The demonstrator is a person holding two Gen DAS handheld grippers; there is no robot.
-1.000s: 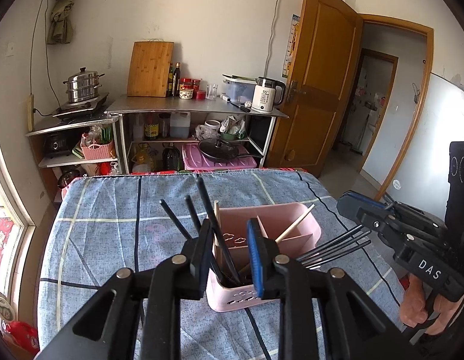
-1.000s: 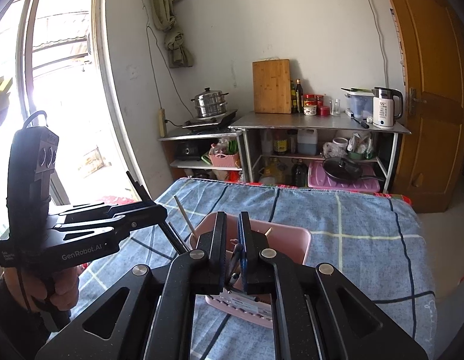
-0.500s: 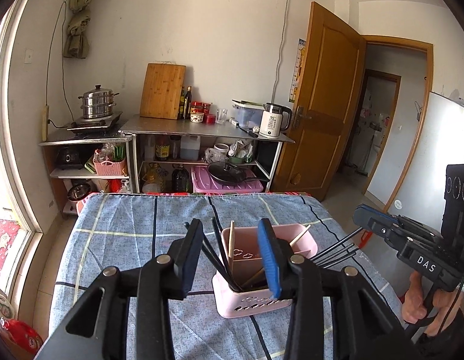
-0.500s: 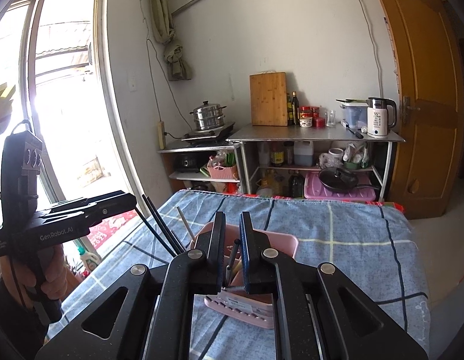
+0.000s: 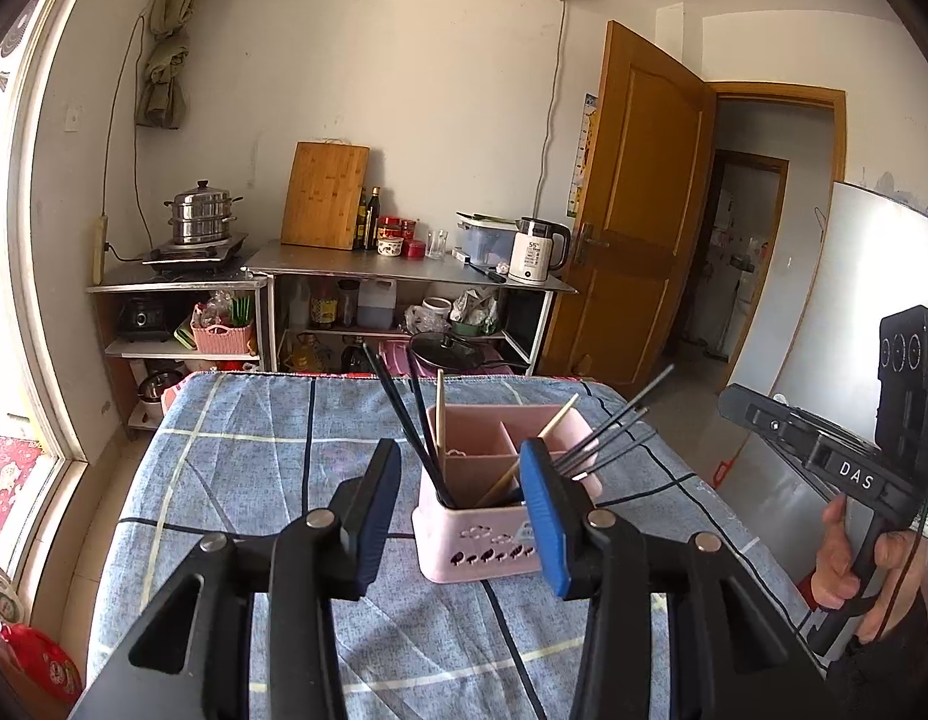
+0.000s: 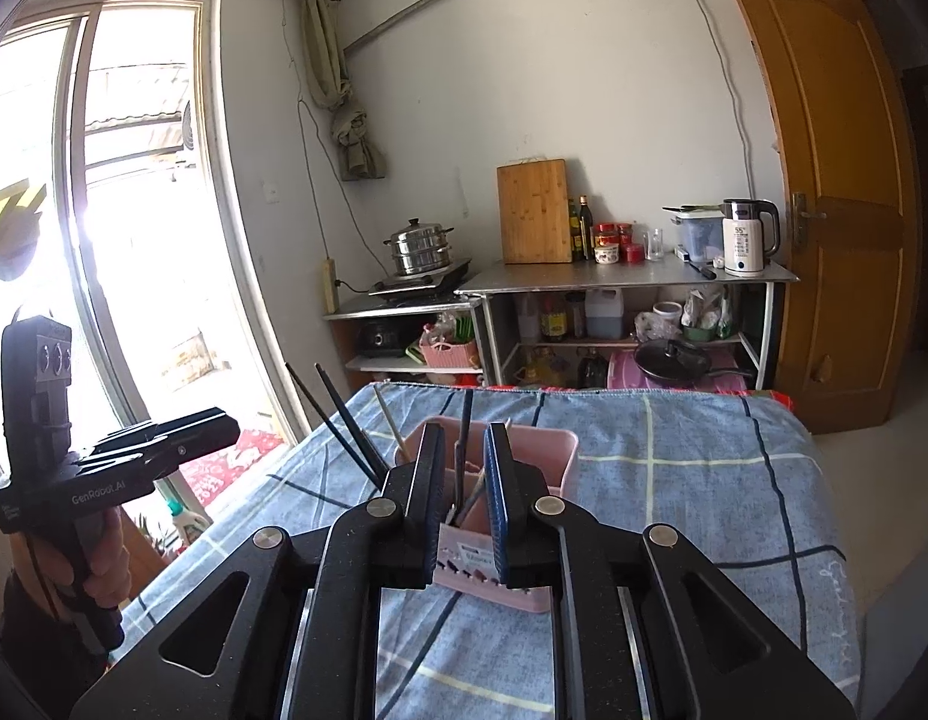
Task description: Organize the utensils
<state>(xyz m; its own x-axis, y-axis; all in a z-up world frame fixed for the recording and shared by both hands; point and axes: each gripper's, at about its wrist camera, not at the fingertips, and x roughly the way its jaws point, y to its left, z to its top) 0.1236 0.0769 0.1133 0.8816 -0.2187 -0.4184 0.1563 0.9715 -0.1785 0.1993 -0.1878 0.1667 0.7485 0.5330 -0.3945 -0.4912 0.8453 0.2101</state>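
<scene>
A pink divided utensil holder (image 5: 493, 546) stands on the blue checked tablecloth (image 5: 242, 480). Black chopsticks (image 5: 404, 414) lean out of its left compartment, with wooden chopsticks (image 5: 440, 414) beside them. More black chopsticks (image 5: 613, 435) lean out to the right. My left gripper (image 5: 461, 510) hangs just short of the holder, its jaws opening with nothing between the pads. My right gripper (image 6: 464, 498) sits close over the holder (image 6: 541, 450), its jaws opening. One black chopstick (image 6: 464, 438) shows in the narrow gap, and the pads do not press on it.
The table's far edge faces a steel shelf (image 5: 404, 267) with a kettle (image 5: 535, 249), jars and a cutting board (image 5: 326, 195). A window (image 6: 134, 240) is at the left and a wooden door (image 5: 631, 210) at the right. A hand (image 5: 847, 564) holds the right gripper beyond the table's right edge.
Both grippers drew back from the holder, which now looks smaller. The left jaws spread wide and the right jaws parted a little. The black chopsticks stay leaning in the holder.
</scene>
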